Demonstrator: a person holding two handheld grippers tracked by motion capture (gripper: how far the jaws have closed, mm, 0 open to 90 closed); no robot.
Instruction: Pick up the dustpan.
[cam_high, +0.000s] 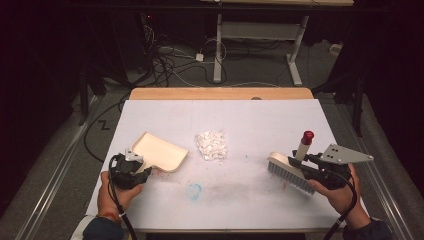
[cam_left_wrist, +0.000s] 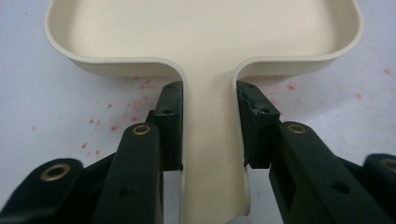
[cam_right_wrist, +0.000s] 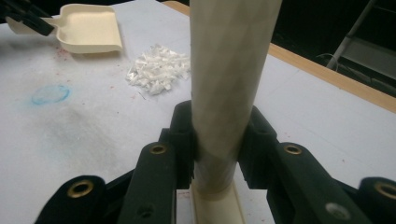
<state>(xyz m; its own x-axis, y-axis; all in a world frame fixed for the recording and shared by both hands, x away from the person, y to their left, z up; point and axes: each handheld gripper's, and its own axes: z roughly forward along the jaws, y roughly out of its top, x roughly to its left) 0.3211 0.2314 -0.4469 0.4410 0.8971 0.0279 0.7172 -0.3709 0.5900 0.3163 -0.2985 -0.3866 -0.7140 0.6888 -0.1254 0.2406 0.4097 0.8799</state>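
Observation:
A cream dustpan (cam_high: 159, 150) lies on the white table sheet at the left, its mouth facing right. My left gripper (cam_high: 134, 169) is shut on its flat handle (cam_left_wrist: 210, 154), jaws pressing both sides. A pile of white paper scraps (cam_high: 211, 145) sits at mid table, also in the right gripper view (cam_right_wrist: 156, 70). My right gripper (cam_high: 306, 161) is shut on the brush handle (cam_right_wrist: 224, 88), a cream post with a red tip (cam_high: 307, 136). The brush head (cam_high: 290, 172) with grey bristles rests on the sheet at the right. The dustpan (cam_right_wrist: 88, 28) lies beyond the scraps.
A white sheet (cam_high: 260, 120) covers the wooden table (cam_high: 220, 93). A blue scribble (cam_high: 194, 190) and a grey smear mark the sheet near the front. Red specks dot the sheet by the dustpan. Cables and desk legs (cam_high: 218, 50) stand on the floor behind.

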